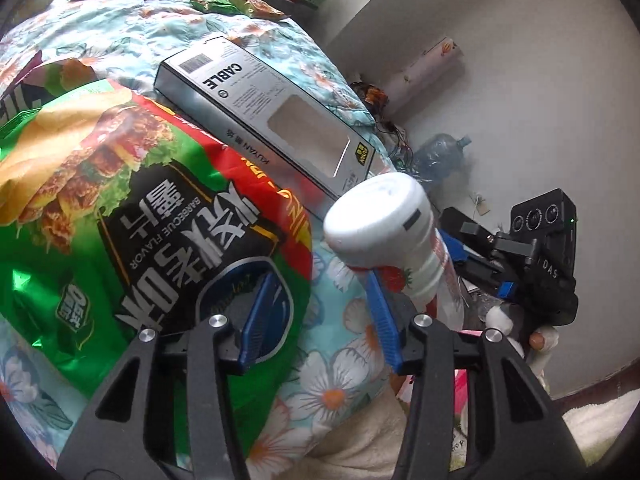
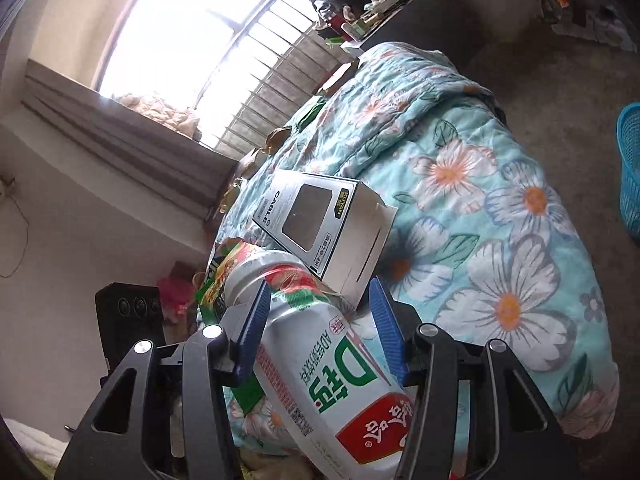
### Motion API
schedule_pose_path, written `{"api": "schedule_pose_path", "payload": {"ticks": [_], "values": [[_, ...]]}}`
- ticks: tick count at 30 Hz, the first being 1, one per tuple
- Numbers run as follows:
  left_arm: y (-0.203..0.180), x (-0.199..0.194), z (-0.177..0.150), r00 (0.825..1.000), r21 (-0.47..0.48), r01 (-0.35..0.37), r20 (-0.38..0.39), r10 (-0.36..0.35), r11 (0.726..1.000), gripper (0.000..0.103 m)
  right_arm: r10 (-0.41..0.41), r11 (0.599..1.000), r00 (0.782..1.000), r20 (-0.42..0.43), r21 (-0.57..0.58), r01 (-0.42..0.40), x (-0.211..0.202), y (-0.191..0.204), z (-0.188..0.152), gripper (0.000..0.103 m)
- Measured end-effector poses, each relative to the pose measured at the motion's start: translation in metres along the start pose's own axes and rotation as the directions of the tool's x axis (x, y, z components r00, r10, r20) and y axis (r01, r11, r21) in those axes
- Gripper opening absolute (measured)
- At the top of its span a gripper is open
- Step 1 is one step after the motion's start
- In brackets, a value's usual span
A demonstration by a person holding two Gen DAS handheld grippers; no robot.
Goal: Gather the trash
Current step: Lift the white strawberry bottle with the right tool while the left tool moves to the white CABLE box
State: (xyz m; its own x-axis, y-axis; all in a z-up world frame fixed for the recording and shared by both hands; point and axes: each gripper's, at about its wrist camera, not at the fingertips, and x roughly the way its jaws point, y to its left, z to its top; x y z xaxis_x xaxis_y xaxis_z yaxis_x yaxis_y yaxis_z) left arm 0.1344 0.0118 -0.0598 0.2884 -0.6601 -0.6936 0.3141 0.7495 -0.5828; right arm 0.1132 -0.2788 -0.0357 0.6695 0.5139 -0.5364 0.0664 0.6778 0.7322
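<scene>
A white plastic drink bottle with red and green label lies between my right gripper's blue fingers, which close on its sides. The same bottle shows in the left wrist view, held up at the bed's edge. My left gripper is open, its left finger over a green barbecue-flavour chip bag on the floral quilt. A grey cable box lies beyond the bag; it also shows in the right wrist view.
More snack wrappers lie at the far end of the bed. A blue basket stands on the floor at the right. A large water bottle and a rolled mat sit by the wall.
</scene>
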Motion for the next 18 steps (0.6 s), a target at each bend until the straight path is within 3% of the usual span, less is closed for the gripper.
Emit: {"api": "schedule_pose_path", "payload": {"ticks": [3,5,8,11,13,15,18], "values": [[0.010,-0.006,-0.004,1.000,-0.014,0.003,-0.006,-0.003,1.000,0.039,0.026,0.999,1.000,0.009,-0.036,-0.026,-0.014,0.007,0.005,0.060],[0.013,-0.008,-0.006,1.000,-0.015,-0.002,-0.006,0.002,1.000,0.039,0.016,0.994,1.000,0.003,-0.106,-0.016,-0.024,0.018,0.004,0.073],[0.017,-0.014,-0.012,1.000,-0.013,-0.011,0.002,0.012,1.000,0.039,-0.071,0.956,0.995,-0.068,-0.289,0.049,-0.022,0.041,-0.011,0.081],[0.018,-0.015,-0.013,1.000,-0.014,-0.009,0.004,0.010,1.000,0.039,-0.247,0.870,0.965,-0.093,-0.460,0.179,-0.010,0.057,-0.033,0.081],[0.017,-0.016,-0.012,1.000,-0.013,-0.011,0.002,0.011,1.000,0.039,-0.341,0.827,0.936,-0.087,-0.501,0.255,0.004,0.056,-0.039,0.081],[0.014,-0.016,-0.011,1.000,-0.008,-0.017,-0.004,0.017,1.000,0.039,-0.382,0.831,0.918,-0.109,-0.474,0.290,0.014,0.047,-0.038,0.071],[0.007,-0.025,-0.005,1.000,0.004,-0.029,0.013,0.029,1.000,0.043,-0.354,0.864,0.927,-0.119,-0.422,0.276,0.013,0.039,-0.036,0.069]]}}
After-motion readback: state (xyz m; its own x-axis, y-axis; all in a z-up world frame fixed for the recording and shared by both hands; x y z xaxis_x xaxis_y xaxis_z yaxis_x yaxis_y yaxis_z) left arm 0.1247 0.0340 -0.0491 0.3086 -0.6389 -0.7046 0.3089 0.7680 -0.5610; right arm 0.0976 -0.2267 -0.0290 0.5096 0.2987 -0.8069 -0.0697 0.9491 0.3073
